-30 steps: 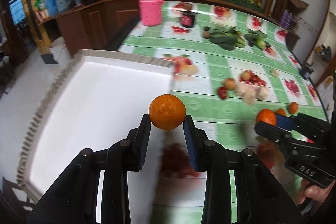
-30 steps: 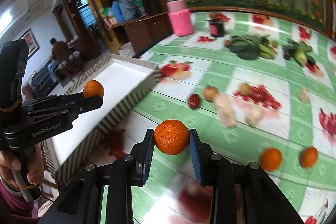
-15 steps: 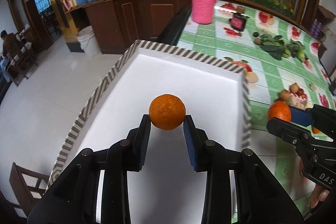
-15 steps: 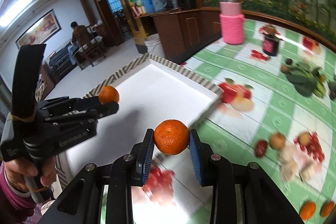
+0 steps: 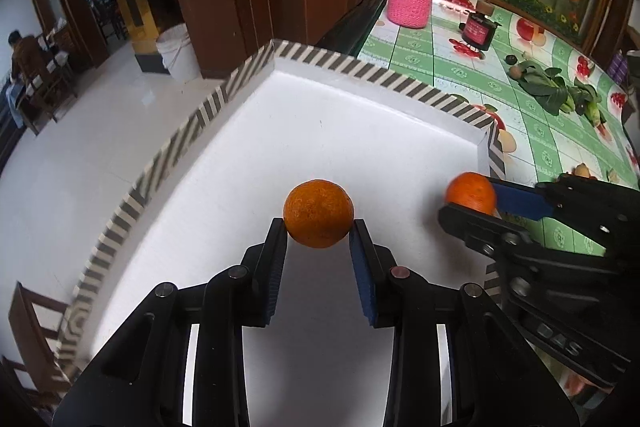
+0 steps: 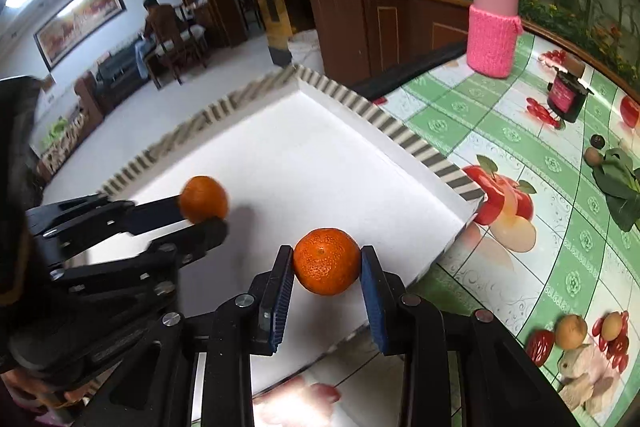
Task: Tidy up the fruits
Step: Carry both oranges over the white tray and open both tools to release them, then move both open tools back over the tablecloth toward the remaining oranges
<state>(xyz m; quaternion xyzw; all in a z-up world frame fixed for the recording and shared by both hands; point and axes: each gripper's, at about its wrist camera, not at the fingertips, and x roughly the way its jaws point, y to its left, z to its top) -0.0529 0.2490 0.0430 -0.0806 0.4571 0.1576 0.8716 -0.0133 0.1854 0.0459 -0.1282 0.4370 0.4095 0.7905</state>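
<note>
1. L gripper (image 5: 318, 229): both pads clamped on an orange (image 5: 318, 213), held at the very fingertips. Fruit sits between the pads, top half sticking out past the tips.
2. Beyond and below the L fingers: white tray (image 5: 280, 131) w/ striped black-and-white rim. Orange hangs over the tray's bare white floor; whether it touches the floor, can't tell.
3. R gripper (image 6: 327, 263): pads pinching a second orange (image 6: 326, 261) (stem dimple faces the cam). Held at the tips, same as L.
4. R-held fruit is over the tray's near-right part, close to the rim corner (image 6: 460, 183) that lies ahead and to the right of the R fingers.
5. In the L view the R gripper (image 5: 470, 201) comes in from the right of the L fingers, its orange (image 5: 471, 192) just inside the tray's right wall. In the R view the L gripper (image 6: 202, 215) shows left of the R fingers w/ its orange (image 6: 203, 199).
6. The two oranges are near each other, not touching.
7. Past the tray, ahead-right of both fingers: green-check tablecloth (image 6: 520, 147) w/ fruit print, pink knit-sleeved jar (image 6: 493, 35), small dark jar (image 6: 566, 95), leafy greens (image 5: 552, 91).
8. Right of the R fingers: small loose fruits (image 6: 572, 331) on the cloth.
</note>
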